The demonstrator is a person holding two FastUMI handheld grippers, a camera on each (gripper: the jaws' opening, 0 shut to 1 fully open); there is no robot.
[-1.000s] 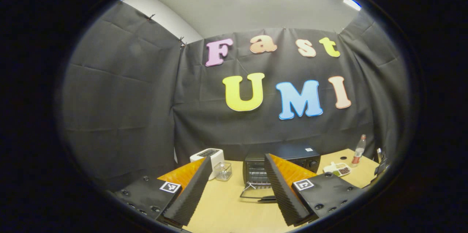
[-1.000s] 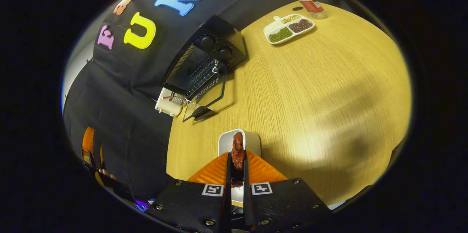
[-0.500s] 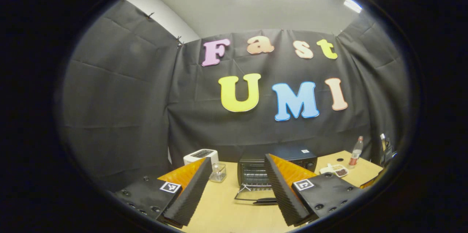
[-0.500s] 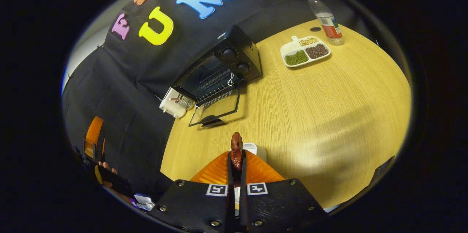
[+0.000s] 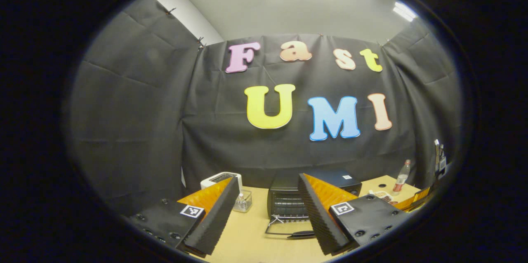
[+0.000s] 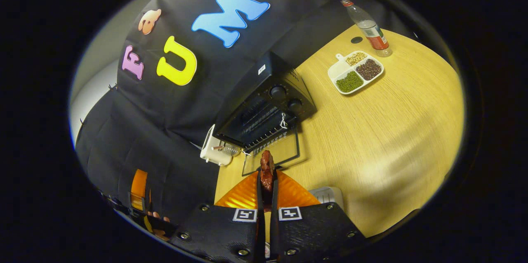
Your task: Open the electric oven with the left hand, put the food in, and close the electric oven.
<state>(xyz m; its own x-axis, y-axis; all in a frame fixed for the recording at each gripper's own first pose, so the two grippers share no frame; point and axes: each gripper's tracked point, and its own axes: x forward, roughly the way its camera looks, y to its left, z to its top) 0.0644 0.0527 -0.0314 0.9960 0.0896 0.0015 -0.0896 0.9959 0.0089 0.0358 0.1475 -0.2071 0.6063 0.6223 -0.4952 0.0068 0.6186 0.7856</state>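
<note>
A black electric oven (image 6: pixel 268 110) stands at the back of the wooden table (image 6: pixel 383 131) with its glass door (image 6: pixel 274 155) folded down flat. In the right gripper view my right gripper (image 6: pixel 267 170) is shut on a dark red-brown piece of food (image 6: pixel 267 168), held above the table just in front of the door. The left gripper view shows the oven (image 5: pixel 288 201) with its door (image 5: pixel 288 230) down, beyond my left gripper (image 5: pixel 268 203), which is open and empty, back from the table's front. The left gripper (image 6: pixel 138 190) also appears at the lower left of the right gripper view, with fingers of a hand.
A white toaster (image 5: pixel 216 180) and a small clear container (image 5: pixel 242 202) sit left of the oven. A divided white tray of beans (image 6: pixel 355 72) and a plastic bottle (image 6: pixel 367 27) stand to the right. A white dish (image 6: pixel 328 195) lies near my right gripper.
My right gripper has carried the food away from the white dish toward the open oven door. The left gripper has drawn back a little, staying open.
</note>
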